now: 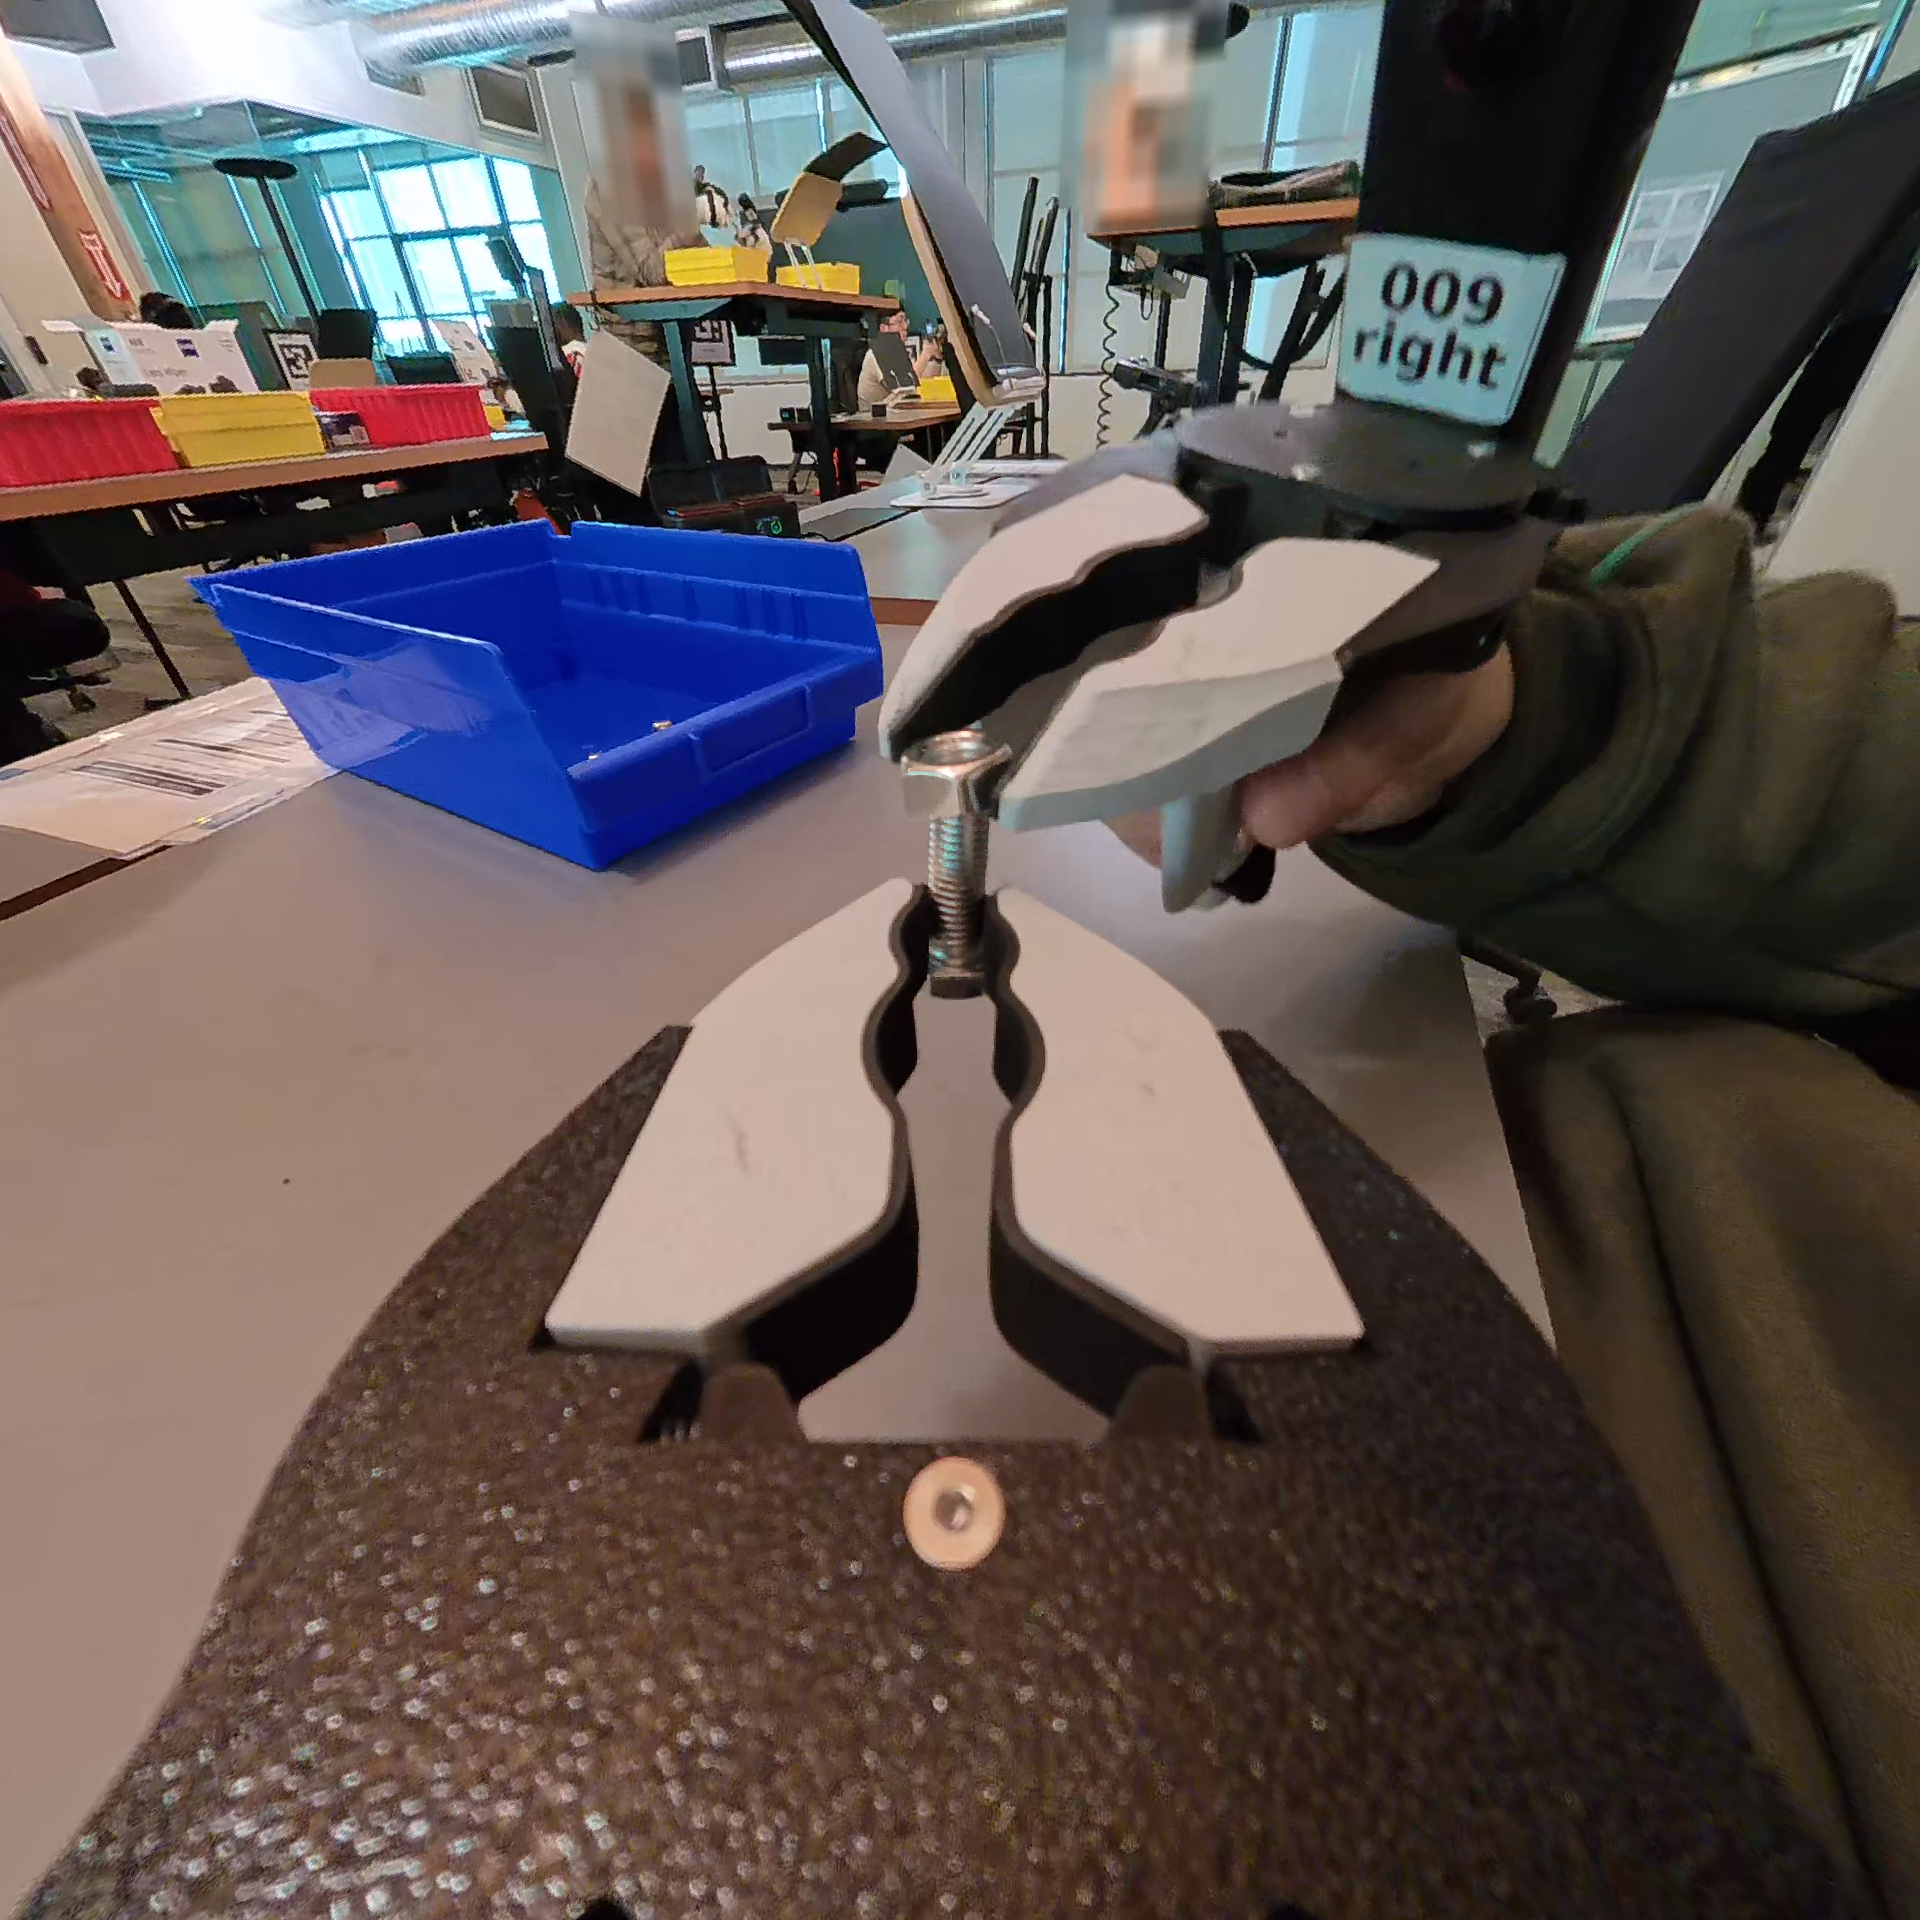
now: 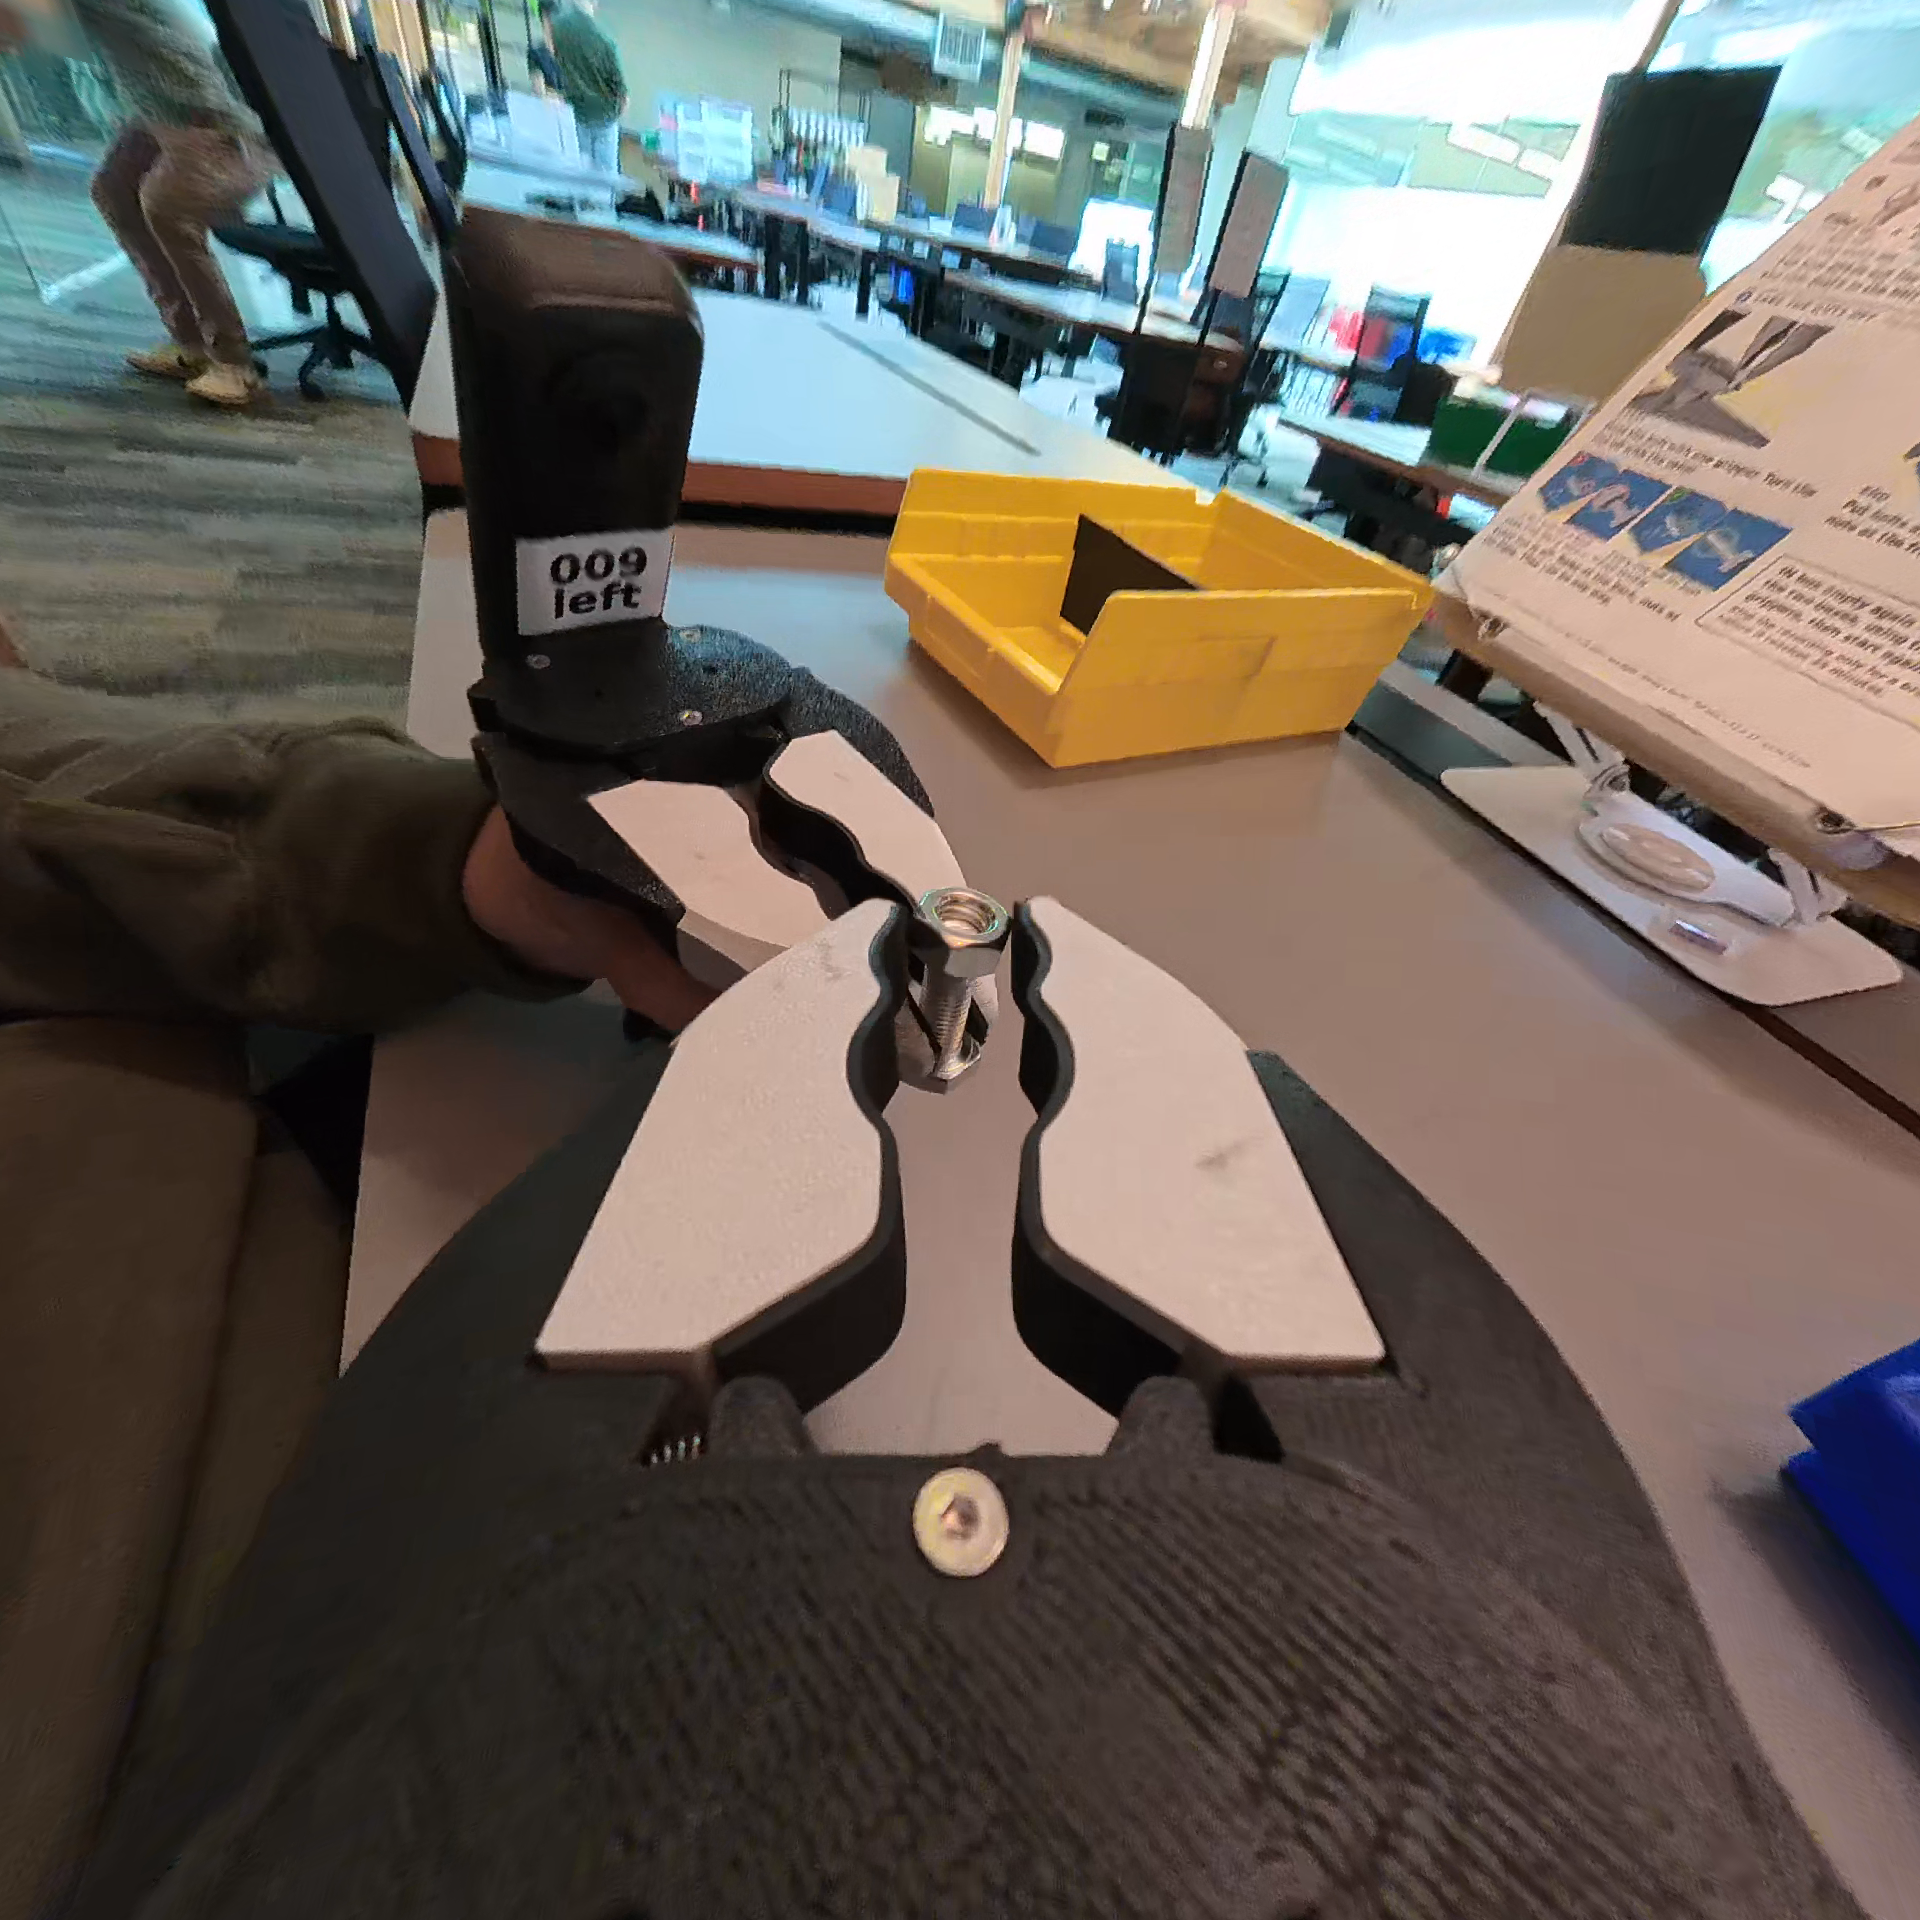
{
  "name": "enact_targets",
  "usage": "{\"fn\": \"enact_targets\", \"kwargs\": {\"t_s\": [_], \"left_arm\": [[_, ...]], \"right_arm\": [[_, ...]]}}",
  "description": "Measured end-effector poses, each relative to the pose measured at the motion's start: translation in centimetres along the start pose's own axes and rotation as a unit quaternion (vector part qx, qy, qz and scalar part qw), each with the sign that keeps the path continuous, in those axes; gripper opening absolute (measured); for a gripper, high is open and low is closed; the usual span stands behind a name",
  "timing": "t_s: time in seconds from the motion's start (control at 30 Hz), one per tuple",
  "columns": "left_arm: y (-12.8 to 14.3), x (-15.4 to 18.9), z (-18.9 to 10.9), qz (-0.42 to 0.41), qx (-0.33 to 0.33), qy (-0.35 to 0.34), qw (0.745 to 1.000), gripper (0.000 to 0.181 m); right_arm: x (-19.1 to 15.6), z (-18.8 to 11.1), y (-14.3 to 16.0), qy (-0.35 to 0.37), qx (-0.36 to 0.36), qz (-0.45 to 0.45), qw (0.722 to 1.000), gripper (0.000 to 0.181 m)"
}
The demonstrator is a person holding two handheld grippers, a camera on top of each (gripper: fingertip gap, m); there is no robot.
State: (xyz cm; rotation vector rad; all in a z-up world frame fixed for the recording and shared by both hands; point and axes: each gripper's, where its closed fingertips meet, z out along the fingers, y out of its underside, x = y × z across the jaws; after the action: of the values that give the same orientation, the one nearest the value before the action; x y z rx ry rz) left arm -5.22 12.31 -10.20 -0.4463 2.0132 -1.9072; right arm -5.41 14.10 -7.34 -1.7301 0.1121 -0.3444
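Right now the left gripper is clamping the lower end of an upright bolt above the grey counter. The right gripper is sitting around the nut at the bolt's top, fingers slightly apart; whether they are pinching it, I cannot tell. A blue bin is lying at ten o'clock of the left gripper, a yellow bin at one o'clock of the right.

1. An open-plan lab or workshop: long rows of grey-topped work tables and black office chairs.
2. Plastic parts bins, blue, yellow and red.
3. Exposed silver ceiling ducts and large windows.
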Motion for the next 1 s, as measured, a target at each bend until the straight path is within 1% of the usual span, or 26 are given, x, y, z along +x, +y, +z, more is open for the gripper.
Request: {"fn": "enact_targets", "kwargs": {"t_s": [0.13,0.37,0.5,0.63,0.77,0.83,1.0], "left_arm": [[-0.5,-0.1,-0.2,-0.030,0.021,0.008,0.999,0.009],[-1.0,-0.1,-0.3,-0.061,0.044,0.020,0.997,0.009],[-1.2,0.1,-0.4,-0.073,0.057,0.036,0.995,0.009],[-1.2,0.1,-0.4,-0.055,0.052,0.027,0.997,0.009],[-1.1,-0.4,-0.4,0.004,0.033,-0.015,0.999,0.009],[-1.3,-0.5,-0.4,0.020,0.029,-0.024,0.999,0.009],[-1.5,0.0,-0.3,-0.020,0.048,0.003,0.999,0.009]], "right_arm": [[0.1,0.2,-0.7,0.020,0.066,0.015,0.998,0.019],[0.3,0.4,-1.2,0.043,0.107,0.018,0.993,0.019],[0.2,0.3,-1.5,0.027,0.135,0.052,0.989,0.019],[0.1,0.2,-1.6,0.007,0.156,0.098,0.983,0.018],[0.3,0.2,-1.5,0.001,0.164,0.128,0.978,0.018],[0.3,0.2,-1.6,0.004,0.167,0.126,0.978,0.018],[0.1,0.0,-1.9,0.009,0.178,0.098,0.979,0.018]]}}
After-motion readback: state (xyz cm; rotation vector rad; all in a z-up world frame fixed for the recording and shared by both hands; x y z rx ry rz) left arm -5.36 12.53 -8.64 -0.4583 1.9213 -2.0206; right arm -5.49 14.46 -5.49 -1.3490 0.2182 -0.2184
